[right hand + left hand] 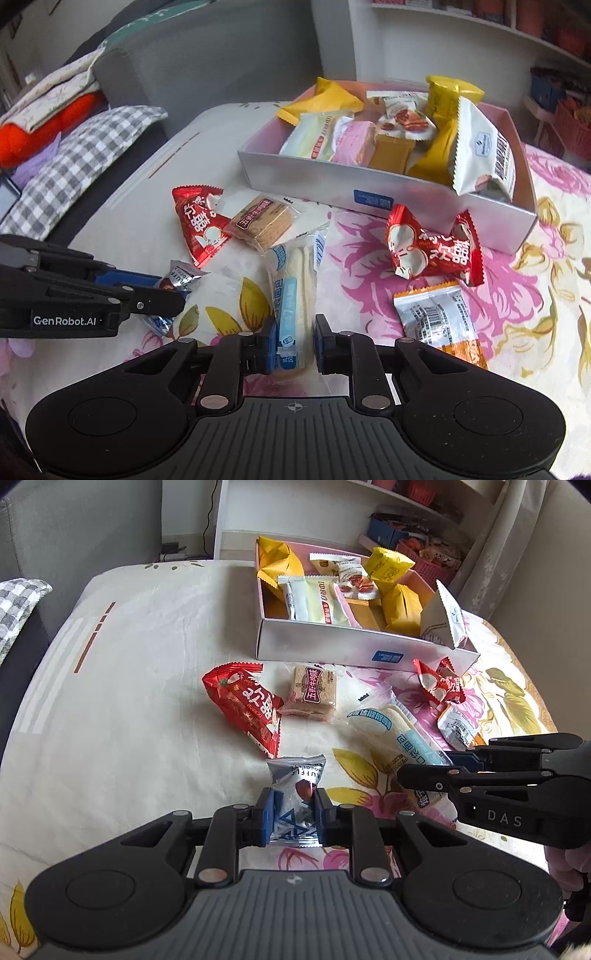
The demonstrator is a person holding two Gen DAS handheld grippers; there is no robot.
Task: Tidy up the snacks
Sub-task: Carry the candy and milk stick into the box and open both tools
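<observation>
Your left gripper [294, 806] was pinching the silver-blue truffle chocolate packet [295, 781], and your right gripper [295, 341] had clamped onto the long clear-wrapped bread stick [293, 291]. Past those, red candy bags [432, 251], a brown cracker pack [264, 221] and an orange-silver packet [439, 317] lay loose on the floral sheet [535, 295], in front of the half-full silver box [332, 184].

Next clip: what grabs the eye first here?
Both grippers are clamped on snacks: the left gripper on a silver truffle packet, the right gripper on a long bread stick packet. Behind them, the open box is already crowded with yellow and white packs.
</observation>
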